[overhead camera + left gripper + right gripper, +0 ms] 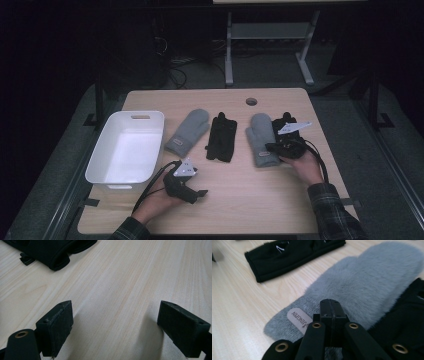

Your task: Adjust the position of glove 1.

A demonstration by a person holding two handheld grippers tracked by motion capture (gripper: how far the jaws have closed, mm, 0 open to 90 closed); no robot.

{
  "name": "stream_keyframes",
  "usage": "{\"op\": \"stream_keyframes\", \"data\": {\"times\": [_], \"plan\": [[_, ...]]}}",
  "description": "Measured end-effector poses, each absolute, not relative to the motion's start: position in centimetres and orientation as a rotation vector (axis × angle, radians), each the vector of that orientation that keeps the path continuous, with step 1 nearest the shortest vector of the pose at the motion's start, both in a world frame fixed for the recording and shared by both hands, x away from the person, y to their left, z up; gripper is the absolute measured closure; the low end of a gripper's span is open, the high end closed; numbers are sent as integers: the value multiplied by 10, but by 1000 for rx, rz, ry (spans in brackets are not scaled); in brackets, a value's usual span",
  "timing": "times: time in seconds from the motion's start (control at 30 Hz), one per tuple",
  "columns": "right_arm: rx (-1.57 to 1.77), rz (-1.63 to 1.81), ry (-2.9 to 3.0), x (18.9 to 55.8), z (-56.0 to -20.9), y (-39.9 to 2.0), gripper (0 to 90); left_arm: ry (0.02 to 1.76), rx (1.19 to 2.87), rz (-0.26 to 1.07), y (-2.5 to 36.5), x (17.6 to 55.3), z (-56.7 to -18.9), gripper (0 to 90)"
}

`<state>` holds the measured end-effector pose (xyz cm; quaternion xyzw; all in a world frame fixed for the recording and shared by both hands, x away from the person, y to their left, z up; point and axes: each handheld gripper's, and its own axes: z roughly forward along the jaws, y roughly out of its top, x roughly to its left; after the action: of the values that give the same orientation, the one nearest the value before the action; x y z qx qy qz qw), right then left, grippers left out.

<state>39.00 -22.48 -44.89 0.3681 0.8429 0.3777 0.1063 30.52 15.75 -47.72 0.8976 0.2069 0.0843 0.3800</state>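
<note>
Beside the grey mitten (262, 139) lie black gloves (222, 137) and a white bin (127, 147).

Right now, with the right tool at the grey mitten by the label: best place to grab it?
Take the grey mitten at its knit cuff, by the label, coming from the cuff end nearest the person. It lies flat, and the cuff edge is thin and free, facing the shut right tool.

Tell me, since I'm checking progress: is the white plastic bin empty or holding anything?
Empty. The high view shows the white plastic bin with a bare white floor inside.
</note>
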Motion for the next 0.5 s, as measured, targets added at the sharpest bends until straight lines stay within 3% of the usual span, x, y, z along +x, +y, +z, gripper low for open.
{"op": "stream_keyframes", "data": {"times": [0.5], "plan": [[972,1116,2600,383,-455,-199,900,533,2292,215,157,305,-477,124]]}}
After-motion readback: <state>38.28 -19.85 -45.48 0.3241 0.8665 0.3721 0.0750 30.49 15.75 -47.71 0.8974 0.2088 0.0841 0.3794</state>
